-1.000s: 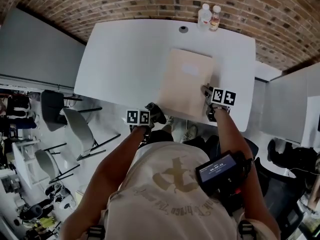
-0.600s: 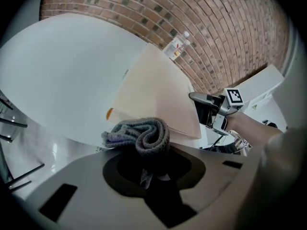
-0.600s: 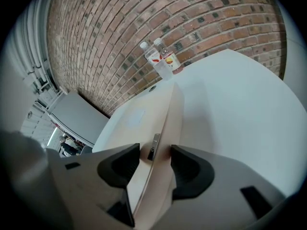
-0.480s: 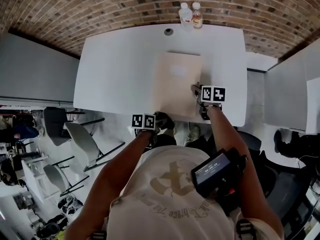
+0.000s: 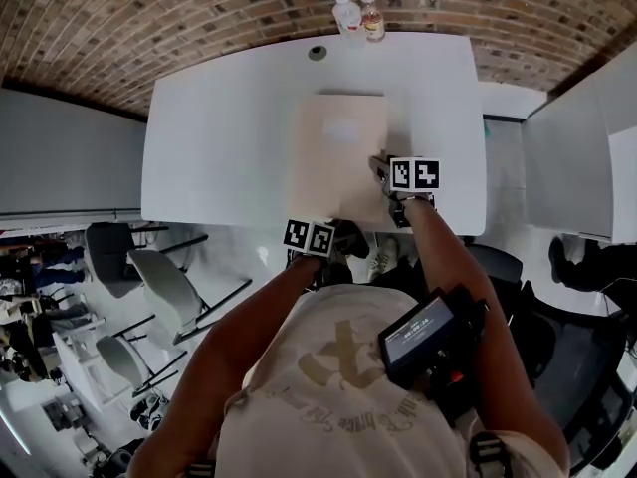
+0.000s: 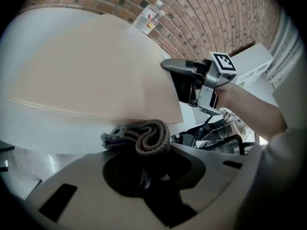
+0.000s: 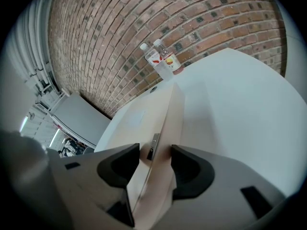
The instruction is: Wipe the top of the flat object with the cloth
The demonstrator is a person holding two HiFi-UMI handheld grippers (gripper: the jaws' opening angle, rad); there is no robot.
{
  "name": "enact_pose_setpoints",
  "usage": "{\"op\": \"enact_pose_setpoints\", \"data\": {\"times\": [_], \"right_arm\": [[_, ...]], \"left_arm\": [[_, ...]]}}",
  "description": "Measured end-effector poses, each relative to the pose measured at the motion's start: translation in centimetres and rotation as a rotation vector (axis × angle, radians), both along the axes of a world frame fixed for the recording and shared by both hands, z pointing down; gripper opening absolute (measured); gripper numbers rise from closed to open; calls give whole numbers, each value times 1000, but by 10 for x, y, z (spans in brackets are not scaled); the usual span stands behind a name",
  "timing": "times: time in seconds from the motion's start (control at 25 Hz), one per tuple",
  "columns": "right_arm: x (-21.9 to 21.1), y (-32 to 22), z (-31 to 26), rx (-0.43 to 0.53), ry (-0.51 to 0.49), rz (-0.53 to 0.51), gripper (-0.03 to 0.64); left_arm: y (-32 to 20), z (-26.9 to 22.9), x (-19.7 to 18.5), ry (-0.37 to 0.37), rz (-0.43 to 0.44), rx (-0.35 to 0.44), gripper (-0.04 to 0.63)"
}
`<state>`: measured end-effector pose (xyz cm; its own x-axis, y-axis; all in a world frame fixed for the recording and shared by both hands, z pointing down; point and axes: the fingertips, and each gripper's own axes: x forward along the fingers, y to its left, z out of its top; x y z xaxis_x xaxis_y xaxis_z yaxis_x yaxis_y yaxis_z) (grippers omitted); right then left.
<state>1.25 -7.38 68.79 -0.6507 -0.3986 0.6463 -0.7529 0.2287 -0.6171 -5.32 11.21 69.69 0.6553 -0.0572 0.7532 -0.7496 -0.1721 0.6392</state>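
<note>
our left tool (image 5: 346, 239) is clamped on a bunched grey knitted cloth (image 6: 144, 137), with the flat beige board (image 5: 343, 152) just ahead of it on the white surface (image 5: 229, 137). our right tool (image 5: 382, 167) pinches the board's edge. we judge wiping hardly begun: nearly the whole top is left.

2 bottles (image 5: 346, 13): labels too small to read | cloth (image 6: 144, 137): lower end hidden between jaws
</note>
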Motion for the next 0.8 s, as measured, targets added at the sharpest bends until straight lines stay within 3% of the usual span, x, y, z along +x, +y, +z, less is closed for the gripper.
{"op": "enact_pose_setpoints", "data": {"times": [0.32,0.6,0.8], "right_arm": [[-1,-1,-1,17,-7,-3,218],[-1,0,-1,25,-13,-1,219],[1,-1,2,30,-11,-12,219]], "left_arm": [[7,0,57,70,121,0,104],[11,-1,83,129,152,11,104],[20,-15,100,165,252,74,104]]}}
